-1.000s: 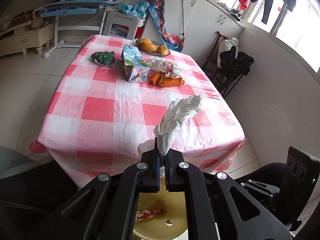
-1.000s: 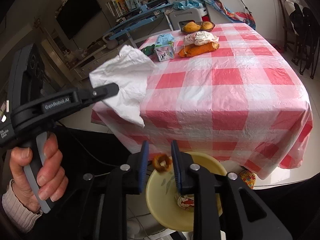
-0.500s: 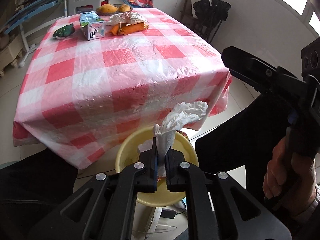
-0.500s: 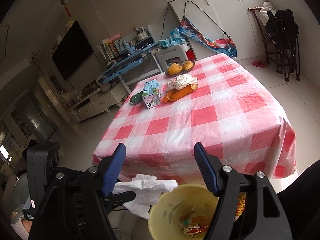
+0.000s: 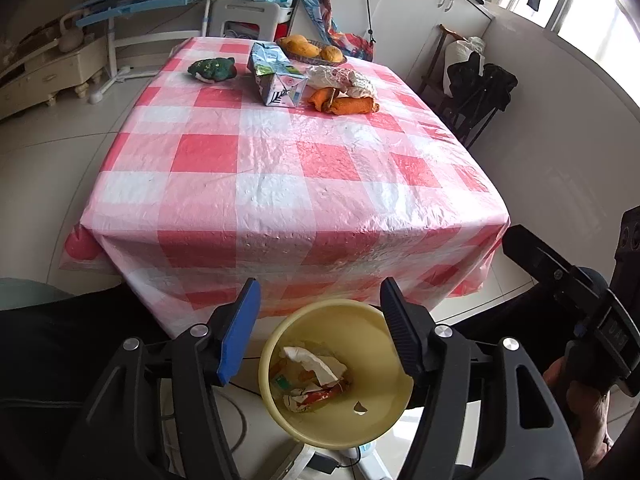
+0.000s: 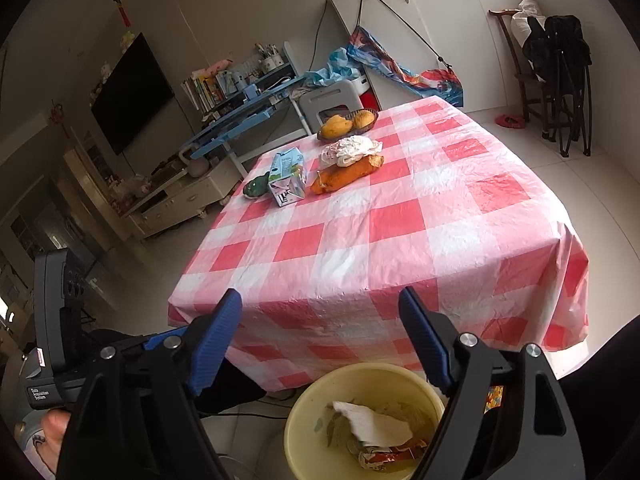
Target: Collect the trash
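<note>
Two black hand-held grippers are held over a round pale yellow plastic bin (image 5: 336, 424) that stands on the floor just beside the near edge of a large table covered with a red and white checked plastic cloth (image 5: 288, 168). The left gripper (image 5: 320, 332) is seen with its fingers spread wide and nothing between them; its jaws have just been opening. The right gripper (image 6: 320, 344) is likewise spread and empty, its jaws also having just been opening.

The largest risk is judged to lie at the far end of the table, where a blue and white drink carton (image 5: 276, 76), a crumpled white wrapper (image 5: 340, 78) lying on an orange cloth roll (image 5: 344, 104), and a dark green lumpy object (image 5: 212, 69) are crowded near a basket of yellow fruit (image 5: 312, 49). A careless reach could knock the carton over or take fruit for trash. A smaller risk is that the bin is nudged and tipped by a lowered finger.

Compared with a second ago, a crumpled white tissue (image 5: 316, 364) is no longer pinched by the left gripper and is seen lying inside the bin on coloured wrappers. A small brown ring-shaped scrap is also gone from between the right fingers.
</note>
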`<state>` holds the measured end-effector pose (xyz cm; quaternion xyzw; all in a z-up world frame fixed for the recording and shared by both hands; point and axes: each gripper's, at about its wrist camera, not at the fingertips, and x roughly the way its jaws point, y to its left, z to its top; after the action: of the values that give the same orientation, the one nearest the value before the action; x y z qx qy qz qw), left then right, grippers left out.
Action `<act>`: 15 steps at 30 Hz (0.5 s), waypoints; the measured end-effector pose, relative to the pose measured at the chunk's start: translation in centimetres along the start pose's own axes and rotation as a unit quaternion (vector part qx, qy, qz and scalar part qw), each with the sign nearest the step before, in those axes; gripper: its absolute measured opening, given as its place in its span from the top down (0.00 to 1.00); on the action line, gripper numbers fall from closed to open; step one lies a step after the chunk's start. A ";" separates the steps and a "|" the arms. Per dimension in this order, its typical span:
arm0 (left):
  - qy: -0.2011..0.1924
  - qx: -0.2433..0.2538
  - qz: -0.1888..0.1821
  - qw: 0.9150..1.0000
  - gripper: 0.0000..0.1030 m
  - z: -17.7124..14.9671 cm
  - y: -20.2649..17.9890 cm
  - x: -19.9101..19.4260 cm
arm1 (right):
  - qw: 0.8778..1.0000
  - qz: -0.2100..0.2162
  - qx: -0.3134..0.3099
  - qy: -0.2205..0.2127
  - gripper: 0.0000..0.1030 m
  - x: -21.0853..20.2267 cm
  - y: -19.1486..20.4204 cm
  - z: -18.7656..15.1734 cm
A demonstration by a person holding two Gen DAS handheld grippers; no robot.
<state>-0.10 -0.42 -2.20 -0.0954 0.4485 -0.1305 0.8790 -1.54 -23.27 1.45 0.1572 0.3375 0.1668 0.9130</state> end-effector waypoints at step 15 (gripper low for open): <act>-0.015 -0.002 0.019 1.000 0.39 0.2 0.2 -0.1 | 1.000 -0.007 -0.006 0.020 0.22 0.9 0.2 -0.5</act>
<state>0.03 -0.21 -2.12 -0.0909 0.4376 -0.1116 0.8876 -1.27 -22.60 0.69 0.1459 0.3556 0.1656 0.9082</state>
